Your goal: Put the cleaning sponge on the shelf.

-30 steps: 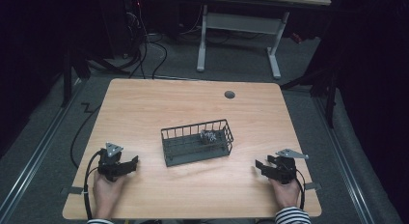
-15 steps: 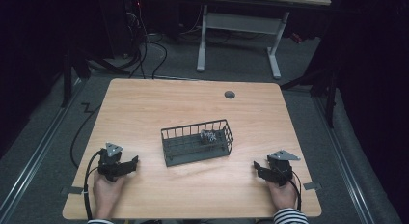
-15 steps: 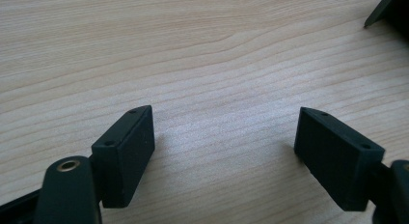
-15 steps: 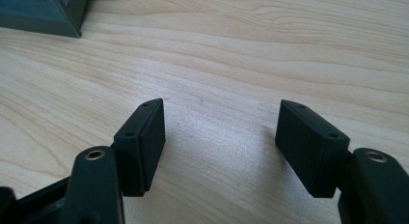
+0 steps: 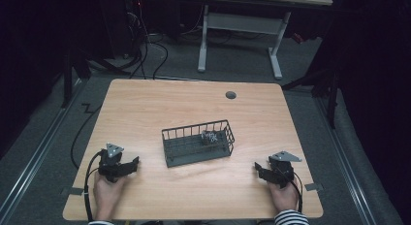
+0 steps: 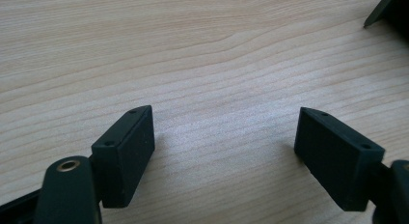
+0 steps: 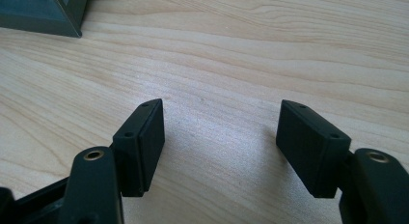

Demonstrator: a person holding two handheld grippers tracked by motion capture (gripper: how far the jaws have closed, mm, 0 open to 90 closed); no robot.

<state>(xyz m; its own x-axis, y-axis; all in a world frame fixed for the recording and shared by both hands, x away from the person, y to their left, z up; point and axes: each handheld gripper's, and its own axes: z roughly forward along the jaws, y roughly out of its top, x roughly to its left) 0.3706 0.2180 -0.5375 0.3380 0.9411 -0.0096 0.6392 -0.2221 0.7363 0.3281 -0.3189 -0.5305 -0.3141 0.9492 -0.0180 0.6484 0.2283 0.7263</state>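
The wire basket point(image 5: 197, 142) sits in the middle of the frame, with a small shiny thing point(image 5: 210, 137) inside. The left gripper point(image 5: 130, 165) is apart and empty. The right gripper point(image 5: 258, 168) has just been opening, with nothing between its jaws. Reach in slowly from above, over the rim.

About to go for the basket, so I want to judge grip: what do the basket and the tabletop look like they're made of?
Basket: looks like dark coated metal wire, judging by its thin bars with open gaps and matt grey finish. Table: light wood or wood-look laminate, with printed-looking grain and a smooth, slightly sheeny surface; which one, I can't tell.
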